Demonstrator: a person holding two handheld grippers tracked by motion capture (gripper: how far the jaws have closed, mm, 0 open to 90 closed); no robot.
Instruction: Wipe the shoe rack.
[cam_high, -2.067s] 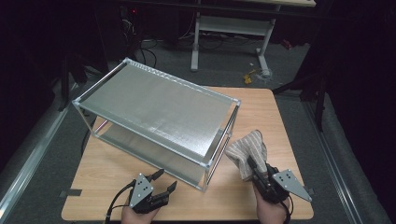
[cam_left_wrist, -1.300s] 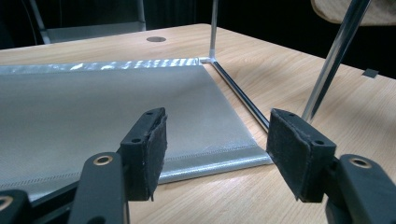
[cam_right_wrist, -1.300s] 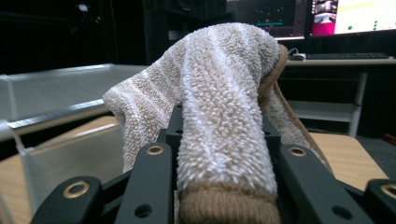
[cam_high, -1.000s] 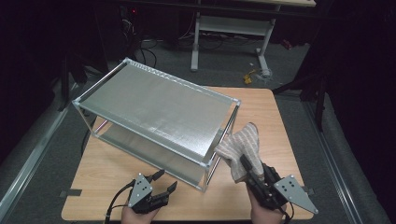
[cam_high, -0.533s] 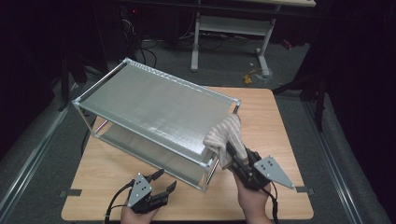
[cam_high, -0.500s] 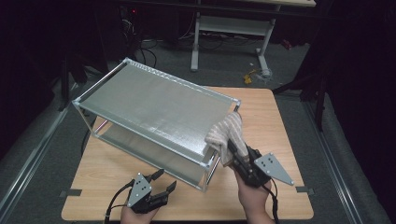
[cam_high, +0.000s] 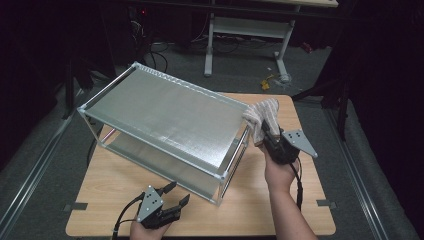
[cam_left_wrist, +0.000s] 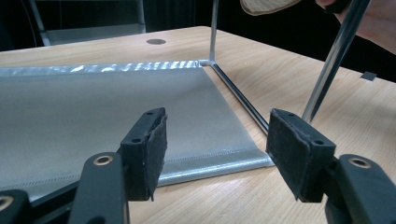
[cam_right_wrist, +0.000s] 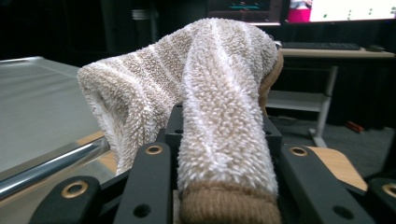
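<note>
My right gripper (cam_high: 266, 134) clamps the sock (cam_high: 261, 117) at the rack's (cam_high: 165, 125) top right corner, while my left gripper (cam_high: 175, 194) rests wide, empty, on the surface (cam_high: 280, 210) facing its lower shelf (cam_left_wrist: 93, 112).

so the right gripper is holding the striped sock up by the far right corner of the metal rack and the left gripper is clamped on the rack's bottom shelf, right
Not quite. The left gripper is clamped on nothing: the left gripper view shows its jaws open with bare space between the pads, short of the bottom shelf. The rest holds: the high view shows the right gripper holding the striped sock at the far right corner of the metal rack.
</note>
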